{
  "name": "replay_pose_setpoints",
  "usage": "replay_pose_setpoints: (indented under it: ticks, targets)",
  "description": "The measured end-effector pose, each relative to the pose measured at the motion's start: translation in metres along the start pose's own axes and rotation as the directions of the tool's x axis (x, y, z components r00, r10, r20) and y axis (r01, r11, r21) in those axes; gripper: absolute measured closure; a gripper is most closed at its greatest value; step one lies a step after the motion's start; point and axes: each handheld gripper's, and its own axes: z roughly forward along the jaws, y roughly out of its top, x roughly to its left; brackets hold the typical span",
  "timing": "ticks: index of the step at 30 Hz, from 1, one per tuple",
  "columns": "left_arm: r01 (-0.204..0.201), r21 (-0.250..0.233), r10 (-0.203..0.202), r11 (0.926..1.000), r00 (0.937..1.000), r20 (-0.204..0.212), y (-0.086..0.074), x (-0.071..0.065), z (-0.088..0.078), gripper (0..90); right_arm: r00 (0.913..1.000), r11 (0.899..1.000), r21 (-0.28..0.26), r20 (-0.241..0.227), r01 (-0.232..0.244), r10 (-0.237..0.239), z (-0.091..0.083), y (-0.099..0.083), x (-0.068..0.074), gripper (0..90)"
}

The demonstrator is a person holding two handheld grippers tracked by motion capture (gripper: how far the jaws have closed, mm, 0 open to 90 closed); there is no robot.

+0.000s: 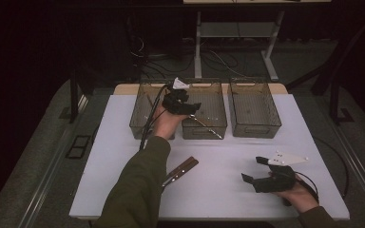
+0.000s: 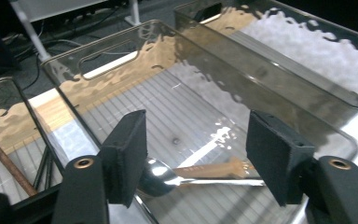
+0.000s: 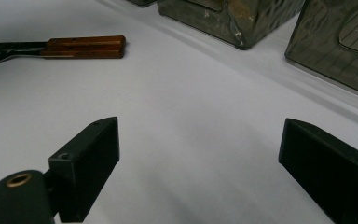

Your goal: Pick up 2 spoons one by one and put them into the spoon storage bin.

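Your left gripper [image 2: 196, 156] stands half open above the spoon [image 2: 168, 177] in the middle bin [image 1: 204, 129], holding nothing. Your right gripper [image 3: 198, 168] is wide open and empty. Next, pick up the fork [image 3: 51, 47] lying in front of that bin.

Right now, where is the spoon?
The spoon lies in the middle bin of the three at the table's far edge. In the left gripper view it is just below the open left tool.

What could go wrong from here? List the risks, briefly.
1. The spoon lies in the middle bin just below the open left gripper; lifting away carelessly could clip the bin wall.
2. The fork lies flat on the table; the right gripper may struggle to get its jaws under it.
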Motion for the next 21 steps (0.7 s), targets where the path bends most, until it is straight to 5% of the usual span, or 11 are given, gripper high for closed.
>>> replay_pose_setpoints:
  ticks: [2,10,21]
  targets:
    - [0.012,-0.016,-0.012,0.9998,0.9997,0.022,-0.001,-0.004,-0.005,32.8,1.0000,1.000,-0.001,0.001,-0.002,0.002,0.000,0.000,0.000,12.2]
    - [-0.053,0.007,0.052,0.9986,0.9972,0.053,-0.013,-0.015,-0.028,25.1,1.0000,1.000,0.001,0.004,0.002,-0.002,0.000,0.000,0.000,12.2]
    - [-0.092,0.014,0.090,0.9957,0.9910,0.099,-0.040,-0.034,-0.053,21.0,1.0000,1.000,0.004,0.007,0.002,-0.002,0.001,0.000,0.000,12.2]
